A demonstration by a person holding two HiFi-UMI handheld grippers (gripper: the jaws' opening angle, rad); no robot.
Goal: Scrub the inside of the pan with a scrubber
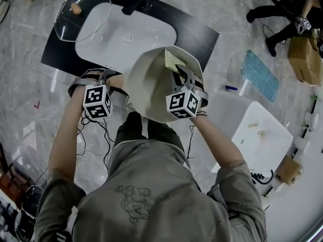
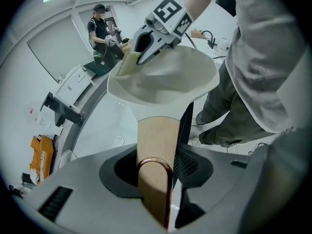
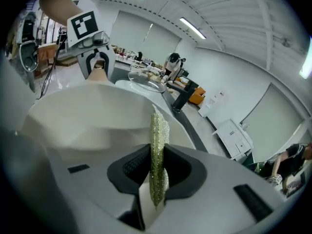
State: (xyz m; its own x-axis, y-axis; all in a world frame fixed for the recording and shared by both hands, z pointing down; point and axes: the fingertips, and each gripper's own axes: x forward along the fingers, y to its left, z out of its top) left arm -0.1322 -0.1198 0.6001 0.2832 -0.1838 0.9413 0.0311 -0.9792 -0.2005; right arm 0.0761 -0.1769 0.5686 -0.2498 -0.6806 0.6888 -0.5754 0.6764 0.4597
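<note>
Two grippers meet at the tilted pan point(image 1: 150, 87): the left gripper point(image 1: 103, 77) clamps its handle point(image 2: 156, 145), long axis straight ahead of the jaws; the right gripper point(image 1: 182, 74) pinches the scrubber point(image 3: 157, 150) edge-on, its tip just beyond the jaws at the pan's inner wall near the rim

shirt point(image 1: 151, 185): olive-grey, short-sleeved | left claw point(image 2: 163, 130), right claw point(image 3: 157, 130): grey, black-white marker cubes point(image 1: 97, 101) | cables point(image 1: 107, 137): black

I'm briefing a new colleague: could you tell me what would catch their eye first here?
A cream pan, held tilted near the white sink, fills the middle, the left tongs clamped on its tan handle. The right tongs grip a yellow-green scrubber near its far rim.
</note>
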